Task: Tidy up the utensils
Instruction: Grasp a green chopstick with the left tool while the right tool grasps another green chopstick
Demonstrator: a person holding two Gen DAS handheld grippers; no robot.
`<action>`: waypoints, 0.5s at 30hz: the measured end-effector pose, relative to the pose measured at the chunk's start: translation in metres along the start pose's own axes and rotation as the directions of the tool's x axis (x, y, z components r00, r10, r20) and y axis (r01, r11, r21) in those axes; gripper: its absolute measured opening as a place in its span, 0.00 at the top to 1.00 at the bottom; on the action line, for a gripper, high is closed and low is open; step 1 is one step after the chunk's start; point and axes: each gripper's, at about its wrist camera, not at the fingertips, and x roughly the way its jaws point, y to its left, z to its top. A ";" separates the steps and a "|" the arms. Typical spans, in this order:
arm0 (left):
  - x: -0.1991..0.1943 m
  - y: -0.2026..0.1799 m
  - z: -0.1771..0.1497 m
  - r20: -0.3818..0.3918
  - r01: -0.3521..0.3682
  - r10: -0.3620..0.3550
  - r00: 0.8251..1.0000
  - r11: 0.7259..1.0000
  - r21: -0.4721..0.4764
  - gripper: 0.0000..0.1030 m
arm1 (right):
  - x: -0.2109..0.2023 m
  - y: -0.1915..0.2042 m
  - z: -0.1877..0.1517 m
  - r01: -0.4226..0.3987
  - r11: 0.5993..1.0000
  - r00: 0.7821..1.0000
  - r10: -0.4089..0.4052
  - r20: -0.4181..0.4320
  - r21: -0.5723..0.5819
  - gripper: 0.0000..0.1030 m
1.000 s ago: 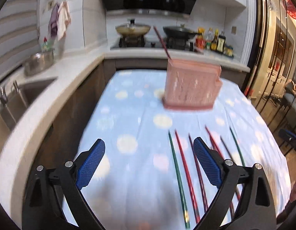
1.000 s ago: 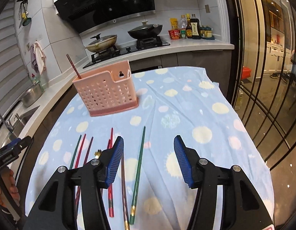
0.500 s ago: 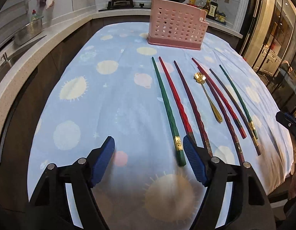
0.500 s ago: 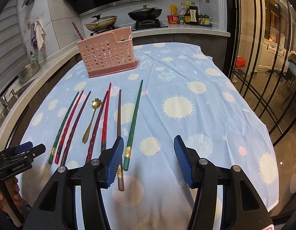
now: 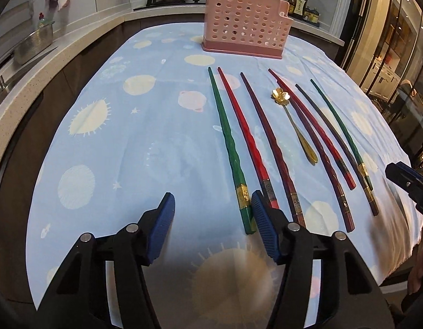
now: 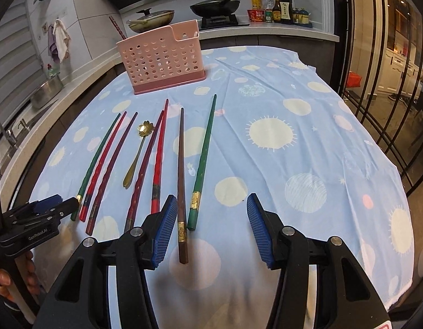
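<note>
Both grippers, left point(image 5: 212, 220) and right point(image 6: 208, 223), hover with jaws closing on nothing over chopsticks point(image 6: 201, 161) lined along the table's point(image 6: 307, 137) near edge (pink holder point(image 6: 163, 60) waits at the far end), the first pickup apparently next, needing a pinch on one stick.

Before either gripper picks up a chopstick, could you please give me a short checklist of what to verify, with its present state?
1. Left gripper holds nothing: ok; closing over bare cloth.
2. Left gripper lined up on the leftmost green chopstick: not ok; its end lies outside the right finger.
3. Right gripper holds nothing: ok; closing, not yet pressing anything.
4. Single chopstick between the right gripper's fingers: not ok; the brown chopstick and the rightmost green chopstick both end there.
5. Pink holder upright with room: ok.
6. Gold spoon clear of both grippers: ok.
</note>
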 end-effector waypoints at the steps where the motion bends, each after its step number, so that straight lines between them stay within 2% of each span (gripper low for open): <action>1: 0.000 0.000 0.000 0.001 -0.005 0.005 1.000 1.000 0.002 0.52 | 0.002 0.001 0.000 -0.002 1.000 1.000 0.002 -0.004 -0.004 0.56; 5: 0.001 0.003 0.001 0.003 0.000 0.000 1.000 1.000 -0.005 0.64 | 0.010 0.007 0.002 -0.005 1.000 1.000 0.005 -0.010 -0.023 0.64; 9: 0.001 0.007 0.002 0.003 0.017 -0.017 1.000 1.000 -0.022 0.68 | 0.020 0.012 0.005 -0.007 0.999 1.000 0.006 -0.019 -0.034 0.71; 15: 0.001 0.006 0.001 0.008 0.016 -0.016 1.000 1.000 -0.016 0.69 | 0.032 0.013 0.005 -0.006 0.999 0.999 0.005 -0.044 -0.038 0.81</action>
